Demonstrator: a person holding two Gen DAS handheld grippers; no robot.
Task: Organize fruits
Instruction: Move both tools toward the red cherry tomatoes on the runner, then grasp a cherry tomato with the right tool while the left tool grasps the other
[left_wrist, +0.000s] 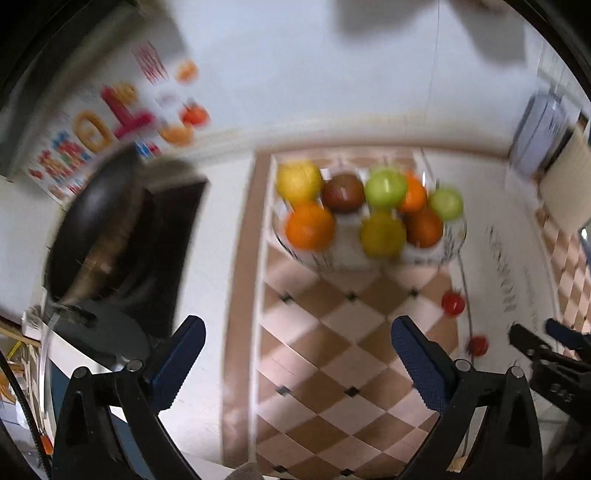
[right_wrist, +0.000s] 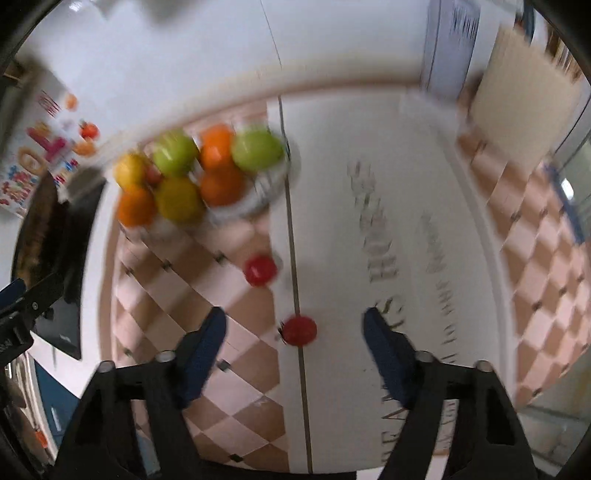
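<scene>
Left wrist view: my left claw (left_wrist: 297, 363) hangs wide open over the checkered desk (left_wrist: 332, 369), gripping nothing. The bowl (left_wrist: 452, 236) ahead is heaped with an orange (left_wrist: 310, 227), lemon (left_wrist: 299, 181), green apples (left_wrist: 386, 188) and more. A hurried drop could, I judge, knock one off the pile and send it rolling. The picture is blurred, so aiming is risky.

Right wrist view: my right claw (right_wrist: 293, 345) is also spread wide and empty, with a small red fruit (right_wrist: 300, 330) between its fingers. It looks untouched. A second red fruit (right_wrist: 260, 270) lies loose nearer the bowl (right_wrist: 266, 188). Closing off-centre could flick the round fruit away.
</scene>
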